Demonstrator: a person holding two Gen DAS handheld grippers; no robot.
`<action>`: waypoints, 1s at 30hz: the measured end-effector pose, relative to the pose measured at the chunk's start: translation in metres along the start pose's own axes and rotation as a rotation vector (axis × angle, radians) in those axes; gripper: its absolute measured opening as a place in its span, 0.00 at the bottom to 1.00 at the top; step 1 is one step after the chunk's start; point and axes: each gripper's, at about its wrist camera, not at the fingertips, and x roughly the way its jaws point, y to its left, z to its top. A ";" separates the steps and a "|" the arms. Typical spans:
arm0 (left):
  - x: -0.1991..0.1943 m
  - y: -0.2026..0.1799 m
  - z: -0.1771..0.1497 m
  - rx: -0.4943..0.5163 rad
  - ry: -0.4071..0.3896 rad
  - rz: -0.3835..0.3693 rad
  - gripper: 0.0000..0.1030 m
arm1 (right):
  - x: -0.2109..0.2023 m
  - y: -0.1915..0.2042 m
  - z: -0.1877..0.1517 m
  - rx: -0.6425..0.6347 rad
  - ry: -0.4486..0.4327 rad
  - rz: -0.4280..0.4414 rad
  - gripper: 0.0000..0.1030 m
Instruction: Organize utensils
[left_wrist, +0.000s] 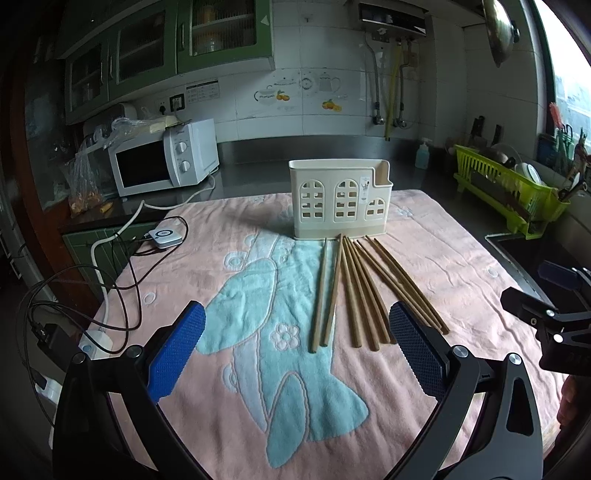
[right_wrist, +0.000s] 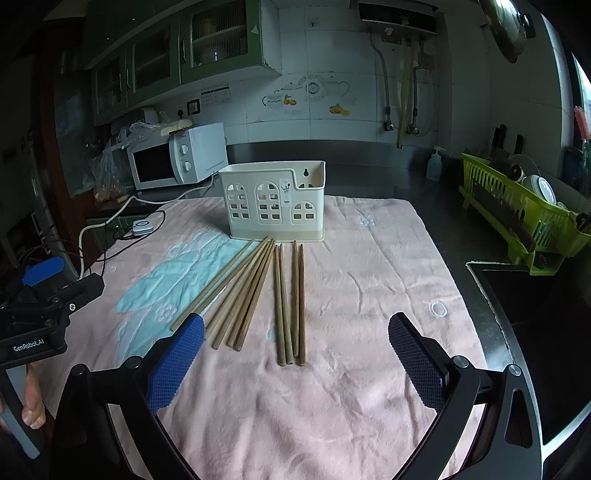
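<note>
Both claws hang wide apart and empty above the near edge of the pink towel: the left claw lines up with the left-hand sticks, the right claw with the right-hand ones. The wooden chopsticks lie fanned on the towel, their far tips just short of the cream holder, which stands upright at the towel's back edge with nothing in it that I can see, though its inside is mostly hidden.

The trouble I'd expect is in the pick-up. The sticks lie touching or nearly so, so a pad coming down could snag two at once or roll the neighbours away. They are thin and flat against soft cloth, so the pads may pinch towel instead. Carried by one end, a stick could swing and knock the light holder over.

Around them: a microwave and loose cables to the left, a green dish rack and the sink to the right. Nothing blocks the path from sticks to holder.
</note>
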 end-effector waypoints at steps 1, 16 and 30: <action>0.000 0.001 0.001 -0.008 -0.001 -0.004 0.95 | 0.000 0.000 0.000 -0.002 -0.001 -0.002 0.94; 0.006 0.005 0.000 -0.007 -0.011 0.021 0.95 | 0.008 -0.001 -0.004 -0.001 0.012 -0.004 0.94; 0.055 0.024 -0.012 0.002 0.068 0.002 0.73 | 0.038 -0.017 -0.014 -0.003 0.071 -0.029 0.93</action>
